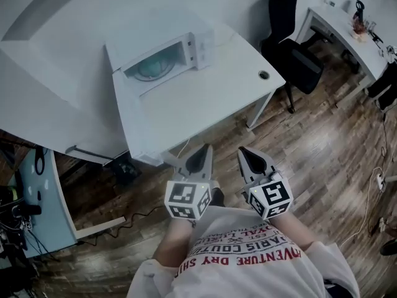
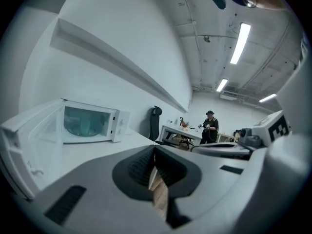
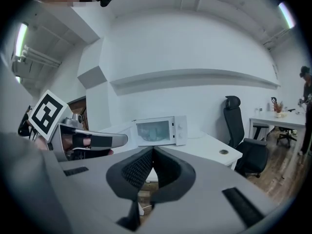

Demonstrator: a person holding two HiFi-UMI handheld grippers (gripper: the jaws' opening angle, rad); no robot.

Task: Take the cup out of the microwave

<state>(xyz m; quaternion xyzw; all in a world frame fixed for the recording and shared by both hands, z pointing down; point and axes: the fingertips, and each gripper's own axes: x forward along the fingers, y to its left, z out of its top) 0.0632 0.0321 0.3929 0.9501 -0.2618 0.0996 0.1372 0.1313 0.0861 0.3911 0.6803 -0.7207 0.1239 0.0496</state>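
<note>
A white microwave [image 1: 164,58] stands at the back of a white table [image 1: 205,98], its door [image 2: 29,145] swung open to the left. Inside its cavity [image 2: 87,123] I see a round glass plate and a pale greenish shape that may be the cup; I cannot make it out clearly. My left gripper [image 1: 201,151] and right gripper [image 1: 245,153] hang side by side in front of the table's near edge, well short of the microwave [image 3: 158,130]. Both point toward it. Their jaws meet at the tips with nothing between them.
A black office chair [image 1: 294,48] stands to the right of the table, with a second white desk [image 1: 347,23] beyond it. The tabletop has a cable hole [image 1: 264,75] near its right corner. A blue cabinet [image 1: 34,197] and cables sit on the floor at left. A person [image 2: 209,126] stands far off.
</note>
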